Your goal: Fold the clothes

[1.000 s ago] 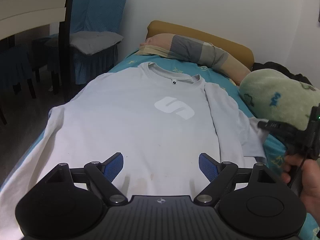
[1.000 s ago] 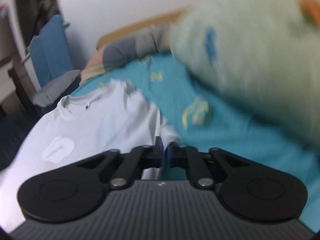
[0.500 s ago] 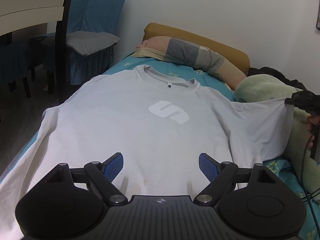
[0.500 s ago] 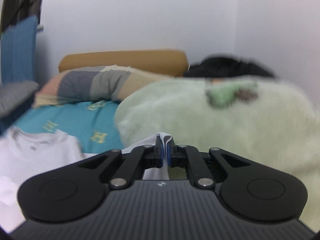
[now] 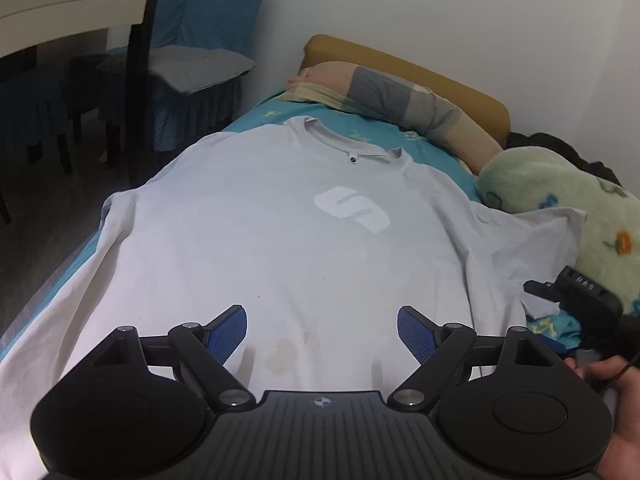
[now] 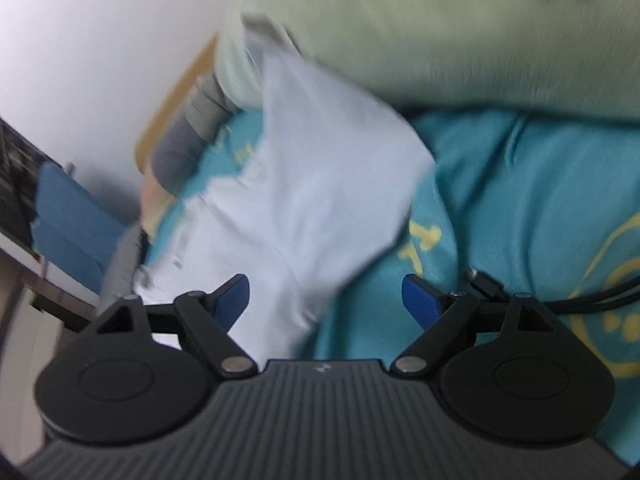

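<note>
A white T-shirt (image 5: 304,248) with a pale logo lies face up along the bed, collar at the far end. Its right sleeve (image 5: 532,236) is spread out to the right, its end resting on a green plush blanket (image 5: 560,192). My left gripper (image 5: 322,330) is open and empty, hovering over the shirt's lower hem. My right gripper (image 6: 326,300) is open and empty just in front of the spread sleeve (image 6: 320,200); this view is blurred. The right gripper also shows in the left wrist view (image 5: 576,300), low beside the sleeve.
The bed has a teal sheet (image 6: 520,200) with yellow print. A striped pillow (image 5: 400,100) and a tan headboard (image 5: 420,76) are at the far end. A chair with a blue cover (image 5: 192,68) and a table (image 5: 72,4) stand left of the bed.
My right gripper pulled the sleeve out to the right onto the green blanket, then opened and let it go, dropping lower. My left gripper stayed open over the hem.
</note>
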Available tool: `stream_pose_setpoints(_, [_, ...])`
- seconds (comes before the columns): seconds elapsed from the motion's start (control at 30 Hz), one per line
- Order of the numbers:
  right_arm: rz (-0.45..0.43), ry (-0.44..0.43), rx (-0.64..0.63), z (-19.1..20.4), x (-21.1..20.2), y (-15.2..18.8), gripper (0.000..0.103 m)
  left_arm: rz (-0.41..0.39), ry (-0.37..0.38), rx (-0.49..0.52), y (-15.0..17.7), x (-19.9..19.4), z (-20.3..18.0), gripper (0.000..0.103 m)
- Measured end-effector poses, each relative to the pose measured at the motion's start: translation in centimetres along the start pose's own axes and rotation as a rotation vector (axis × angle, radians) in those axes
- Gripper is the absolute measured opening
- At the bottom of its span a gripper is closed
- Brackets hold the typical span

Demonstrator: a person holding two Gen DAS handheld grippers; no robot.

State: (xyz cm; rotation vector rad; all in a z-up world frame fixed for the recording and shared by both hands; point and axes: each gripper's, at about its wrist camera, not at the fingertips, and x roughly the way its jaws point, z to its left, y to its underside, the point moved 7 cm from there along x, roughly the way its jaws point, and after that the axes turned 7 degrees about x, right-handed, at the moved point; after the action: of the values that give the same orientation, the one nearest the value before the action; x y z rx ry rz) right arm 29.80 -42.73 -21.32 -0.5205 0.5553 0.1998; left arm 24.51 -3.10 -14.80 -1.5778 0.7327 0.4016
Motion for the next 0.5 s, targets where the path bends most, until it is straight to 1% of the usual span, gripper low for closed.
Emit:
stream_pose_setpoints(0.03, [-0.007, -0.003, -0.006, -0.1, 0.8, 0.0, 0.085, 0.000, -0.003, -0.010, -0.1, 0.1, 0.2, 0.084])
stream_pose_setpoints(0.2, [-0.104, -0.073, -0.043, 0.9, 4.5, -2.7, 0.085, -0.018, -0.028, -0.044, -0.7, 0.5, 1.2, 0.084])
stream_pose_setpoints(0.23, [-0.123, -0.087, -0.050, 1.1, 5.2, -3.2, 0.084, -0.020, -0.032, -0.050, -0.8, 0.7, 1.3, 0.084])
stream_pose_setpoints(0.27, [-0.143, -0.101, -0.058, 1.3, 6.0, -3.7, 0.078, -0.023, -0.032, -0.056, -0.9, 0.9, 1.3, 0.084])
stream_pose_setpoints(0.3, [-0.155, -0.110, -0.082, 1.8, 6.7, -4.2, 0.075, -0.022, -0.031, -0.060, -1.1, 1.1, 1.4, 0.084])
stream_pose_setpoints(0.33, [-0.159, -0.115, -0.127, 2.7, 7.4, -4.8, 0.075, -0.022, -0.029, -0.064, -1.2, 1.4, 1.5, 0.084])
stream_pose_setpoints(0.37, [-0.160, -0.113, -0.192, 3.9, 8.1, -5.1, 0.072, -0.023, -0.027, -0.067, -1.3, 1.6, 1.4, 0.084])
stream_pose_setpoints(0.4, [-0.158, -0.101, -0.282, 5.3, 8.6, -5.3, 0.065, -0.023, -0.025, -0.070, -1.4, 1.9, 1.3, 0.084])
stream_pose_setpoints(0.43, [-0.159, -0.087, -0.370, 6.8, 9.0, -5.4, 0.051, -0.023, -0.023, -0.068, -1.5, 2.2, 1.2, 0.084])
stream_pose_setpoints(0.47, [-0.168, -0.070, -0.444, 8.1, 9.0, -5.4, 0.040, -0.019, -0.022, -0.064, -1.5, 2.3, 1.1, 0.084])
stream_pose_setpoints(0.5, [-0.181, -0.048, -0.487, 9.2, 8.9, -5.6, 0.033, -0.015, -0.022, -0.061, -1.5, 2.5, 1.0, 0.084])
